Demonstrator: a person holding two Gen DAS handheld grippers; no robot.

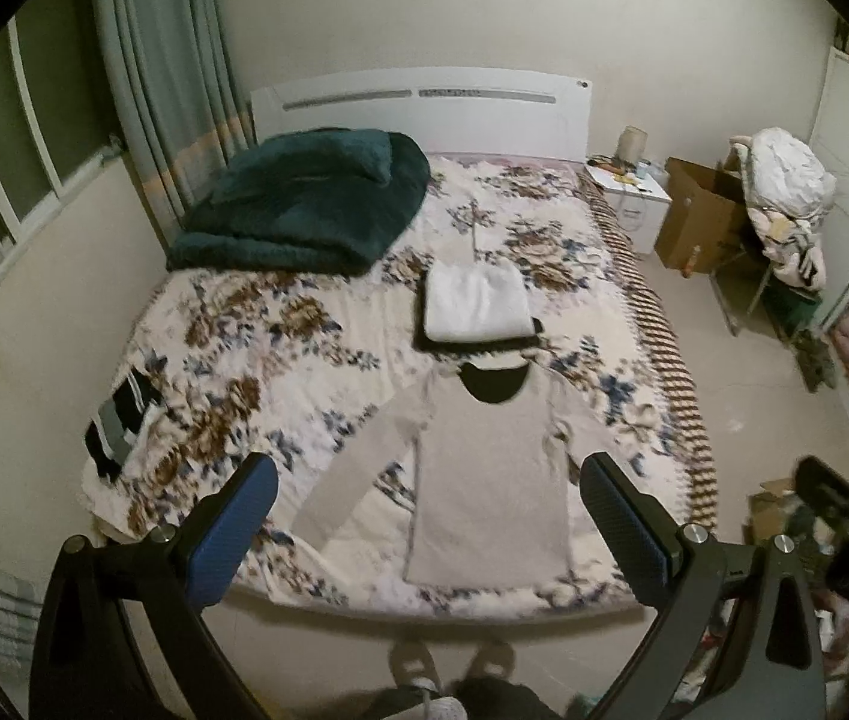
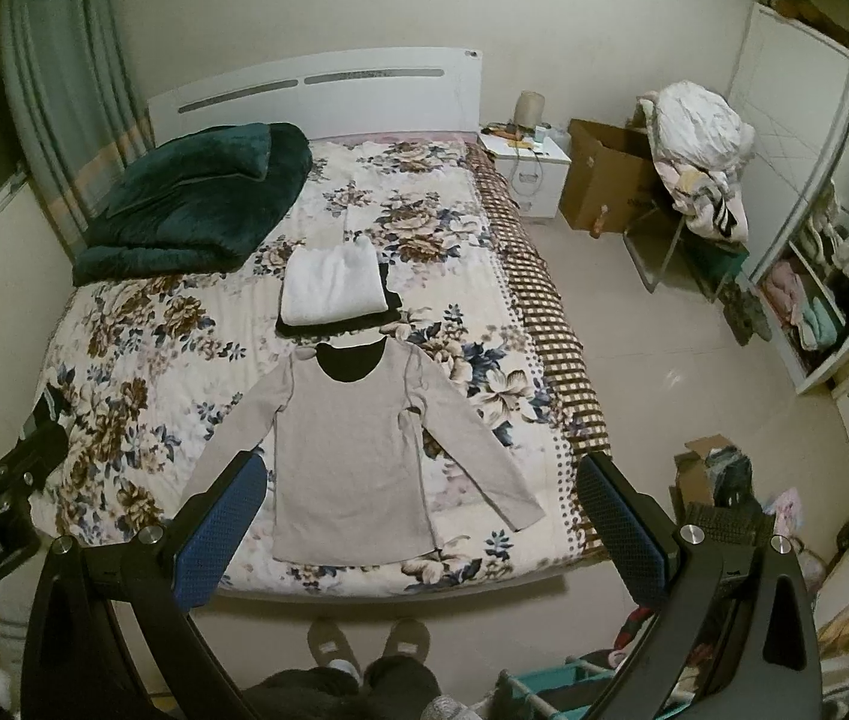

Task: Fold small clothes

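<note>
Currently, shirt [image 2: 358, 456]: laid flat near the bed's [image 2: 142, 324] near edge, sleeves spread, ready for folding.
Left gripper [image 1: 424, 534]: held apart, empty.
Right gripper [image 2: 418, 531]: held apart, empty.
Folded stack [image 2: 334, 288]: set farther back, out of the way.

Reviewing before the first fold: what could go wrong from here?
1. The shirt hem lies close to the bed edge; a pull toward the person might drag it off.
2. The folded pile sits just beyond the collar; a forward fold could knock it.
3. Left gripper and right gripper are both open and high above; sleeves may be misjudged.
</note>
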